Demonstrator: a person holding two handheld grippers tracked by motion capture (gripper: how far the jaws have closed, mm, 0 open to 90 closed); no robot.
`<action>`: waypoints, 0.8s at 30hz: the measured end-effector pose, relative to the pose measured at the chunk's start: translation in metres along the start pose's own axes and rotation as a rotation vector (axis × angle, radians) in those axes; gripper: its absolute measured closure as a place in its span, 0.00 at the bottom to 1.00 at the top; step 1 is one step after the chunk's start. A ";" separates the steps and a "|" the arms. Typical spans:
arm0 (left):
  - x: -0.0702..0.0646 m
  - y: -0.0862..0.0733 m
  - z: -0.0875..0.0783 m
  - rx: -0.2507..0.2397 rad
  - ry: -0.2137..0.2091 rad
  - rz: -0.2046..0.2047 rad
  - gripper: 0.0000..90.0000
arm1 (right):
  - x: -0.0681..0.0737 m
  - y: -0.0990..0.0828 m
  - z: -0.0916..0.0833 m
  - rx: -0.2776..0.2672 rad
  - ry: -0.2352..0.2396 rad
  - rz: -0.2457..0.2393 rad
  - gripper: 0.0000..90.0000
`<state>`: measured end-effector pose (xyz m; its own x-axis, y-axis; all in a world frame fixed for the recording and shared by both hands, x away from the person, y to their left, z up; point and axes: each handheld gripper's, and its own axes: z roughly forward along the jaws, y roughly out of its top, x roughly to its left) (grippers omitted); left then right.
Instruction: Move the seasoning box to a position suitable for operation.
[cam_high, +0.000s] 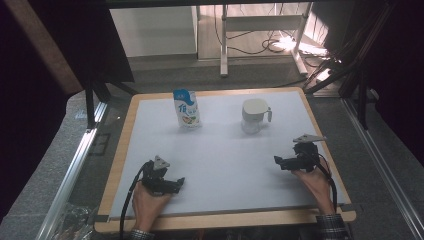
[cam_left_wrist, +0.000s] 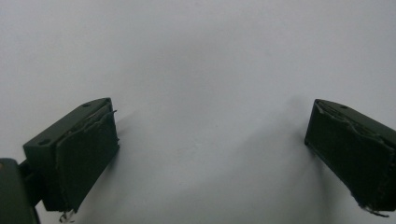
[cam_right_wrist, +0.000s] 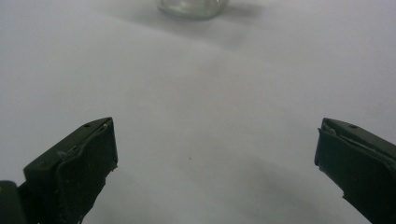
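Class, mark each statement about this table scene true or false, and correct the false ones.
1. Both grippers are open with nothing between the jaws. True: the left gripper and the right gripper each show a wide bare gap.
2. The blue-and-white pouch lies flat. False: it stands upright.
3. The lidded jug stands to the right of the pouch in the high view. True.
4. The right gripper is gripping the jug's handle. False: it is near the table's right edge, apart from the jug.
5. The table surface is white. True.
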<state>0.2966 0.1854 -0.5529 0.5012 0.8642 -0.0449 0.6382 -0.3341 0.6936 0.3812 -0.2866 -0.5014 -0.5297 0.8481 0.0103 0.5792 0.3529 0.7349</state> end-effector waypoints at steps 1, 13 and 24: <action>0.000 0.000 0.000 0.000 0.000 0.000 0.02 | 0.000 0.002 -0.001 -0.034 0.009 -0.004 0.00; 0.000 0.000 0.000 0.000 0.000 0.000 0.02 | 0.001 0.015 0.000 -0.132 0.024 -0.063 0.00; 0.000 0.000 0.000 0.000 -0.001 -0.001 0.02 | 0.001 0.036 0.011 -0.082 0.022 -0.030 0.00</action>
<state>0.2966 0.1854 -0.5530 0.5011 0.8642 -0.0459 0.6384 -0.3334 0.6937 0.4081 -0.2688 -0.4820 -0.5601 0.8284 0.0021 0.5109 0.3434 0.7881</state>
